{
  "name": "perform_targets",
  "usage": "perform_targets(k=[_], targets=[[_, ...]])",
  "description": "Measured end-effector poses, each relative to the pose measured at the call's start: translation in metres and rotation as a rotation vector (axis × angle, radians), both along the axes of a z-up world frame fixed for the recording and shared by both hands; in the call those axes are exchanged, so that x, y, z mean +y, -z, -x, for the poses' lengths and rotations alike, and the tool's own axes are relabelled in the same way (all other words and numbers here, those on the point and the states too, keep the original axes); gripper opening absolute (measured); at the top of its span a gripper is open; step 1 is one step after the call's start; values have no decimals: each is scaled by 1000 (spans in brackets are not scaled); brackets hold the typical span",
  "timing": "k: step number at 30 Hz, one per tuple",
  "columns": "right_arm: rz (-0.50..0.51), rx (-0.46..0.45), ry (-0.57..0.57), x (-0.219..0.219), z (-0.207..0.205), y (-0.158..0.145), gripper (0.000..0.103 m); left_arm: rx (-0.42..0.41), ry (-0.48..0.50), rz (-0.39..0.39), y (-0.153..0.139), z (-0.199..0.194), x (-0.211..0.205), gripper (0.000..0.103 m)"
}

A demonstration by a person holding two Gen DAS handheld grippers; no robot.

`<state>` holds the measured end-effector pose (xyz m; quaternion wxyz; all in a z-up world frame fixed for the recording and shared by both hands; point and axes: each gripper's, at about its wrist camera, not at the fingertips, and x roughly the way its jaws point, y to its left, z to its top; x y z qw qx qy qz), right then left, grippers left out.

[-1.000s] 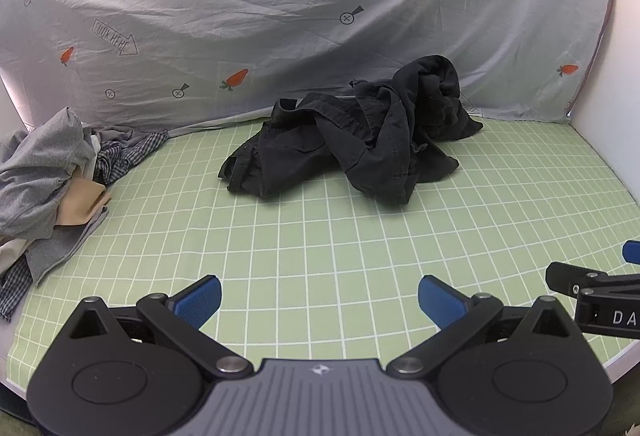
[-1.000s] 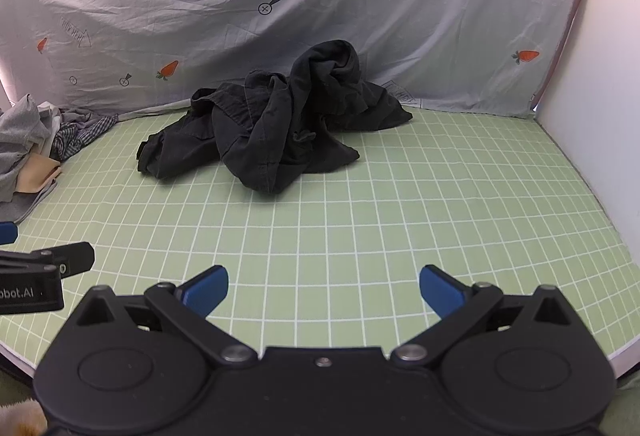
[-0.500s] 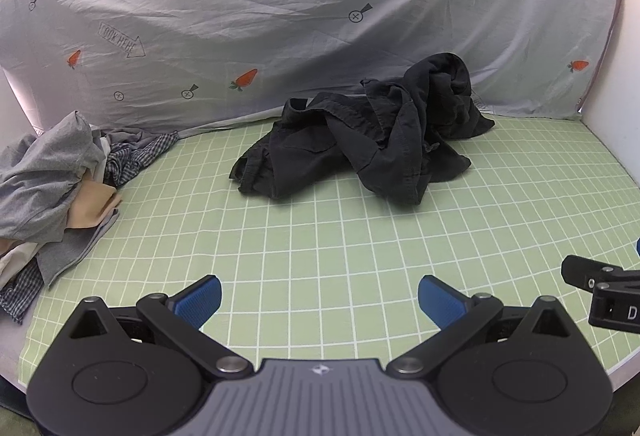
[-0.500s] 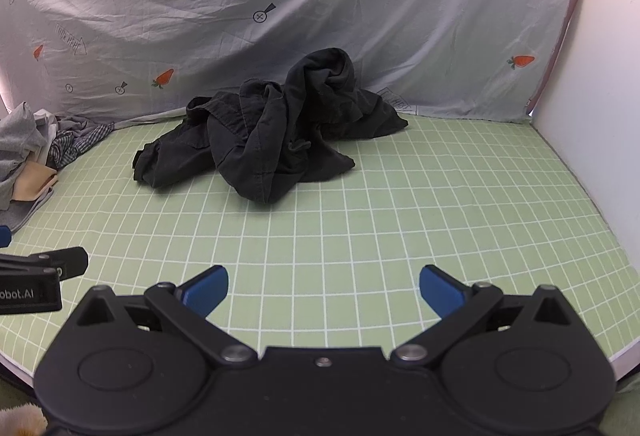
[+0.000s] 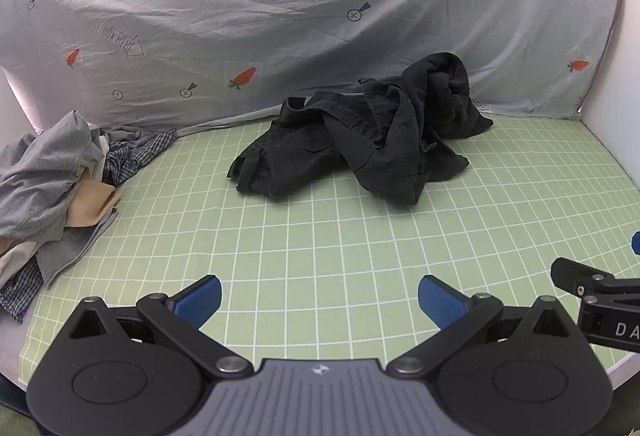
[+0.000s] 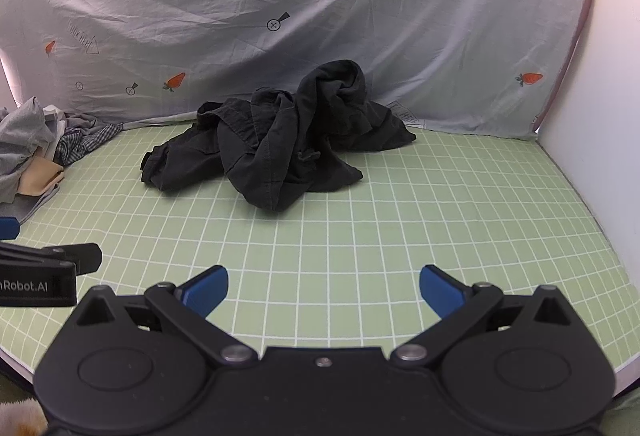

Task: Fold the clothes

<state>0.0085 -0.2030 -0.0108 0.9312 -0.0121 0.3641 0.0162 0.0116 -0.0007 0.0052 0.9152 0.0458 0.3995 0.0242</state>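
A crumpled black garment (image 5: pixel 360 144) lies in a heap on the green grid mat (image 5: pixel 320 244), toward the back; it also shows in the right wrist view (image 6: pixel 276 144). My left gripper (image 5: pixel 319 300) is open and empty above the mat's front edge, well short of the garment. My right gripper (image 6: pixel 323 292) is open and empty too, at the front edge, to the right of the left one. Each gripper's body shows at the side of the other's view.
A pile of grey, checked and beige clothes (image 5: pixel 52 180) lies at the mat's left edge, also in the right wrist view (image 6: pixel 32 152). A grey printed sheet (image 5: pixel 280 16) hangs behind the mat. A white wall (image 6: pixel 592 156) stands on the right.
Both grippers have drifted slightly, so the black garment sits a little differently in each view. Their jaws stay open. The clothes have not moved.
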Motion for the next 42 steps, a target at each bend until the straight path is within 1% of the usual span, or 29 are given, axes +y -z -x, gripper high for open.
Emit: perform_targets(k=[13, 30, 36, 42], targets=[[5, -10, 11, 2, 3, 0, 103, 9, 0, 6, 2, 1, 1, 103], [-11, 4, 18, 3, 2, 5, 103, 33, 0, 7, 8, -5, -2, 103], [-13, 22, 23, 4, -6, 10, 103, 56, -15, 30, 13, -14, 4, 103], [-23, 35, 32, 1, -19, 16, 103, 77, -28, 45, 20, -32, 7, 103]])
